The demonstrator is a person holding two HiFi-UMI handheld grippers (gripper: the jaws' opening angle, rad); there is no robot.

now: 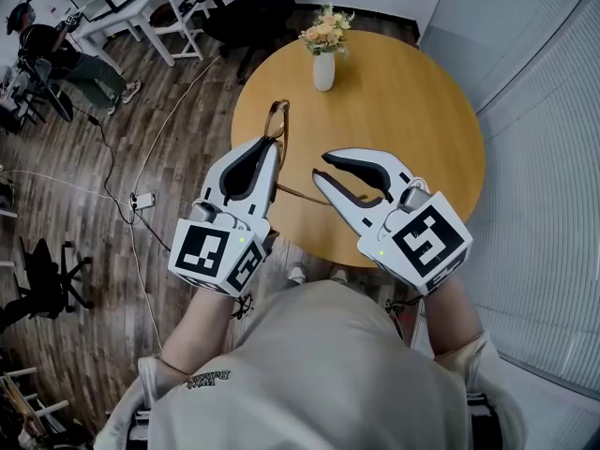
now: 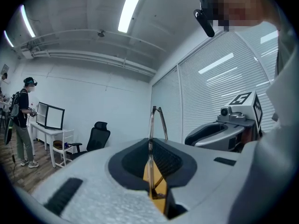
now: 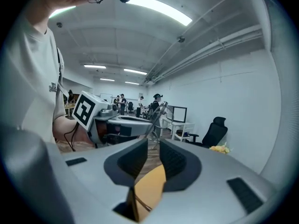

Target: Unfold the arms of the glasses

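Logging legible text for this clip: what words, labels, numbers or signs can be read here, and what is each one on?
Nothing in these views reads as legible text.
Small dark print on the person's shirt: too small to read.
Faces of the left marker cube and the right marker cube: black-and-white square patterns only, no letters or numbers.

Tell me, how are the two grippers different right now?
The left gripper is shut on the glasses; the right gripper is open, its jaws apart. The left gripper points out over the table; the right gripper angles across toward the glasses. Both are white with dark pads and a marker cube.
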